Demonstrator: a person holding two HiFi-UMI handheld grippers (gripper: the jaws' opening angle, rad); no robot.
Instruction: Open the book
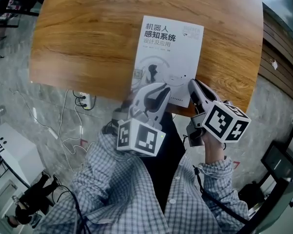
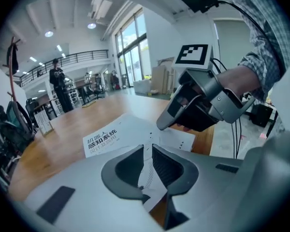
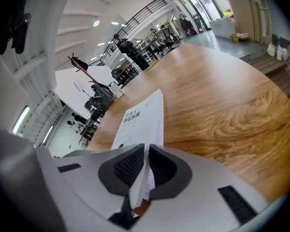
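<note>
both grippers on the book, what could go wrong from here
The left gripper pinches only a thin sheet of the book; lifting could tear it or let it slip. The book lies close to the near edge of the wooden table, so a pull could drag it off.

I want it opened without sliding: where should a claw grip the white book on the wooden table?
Pinch only the front cover at its near right corner, coming low from the near edge of the table. It lies flat with the title upright toward you, so the spine is likely left and that corner should lift freely.
</note>
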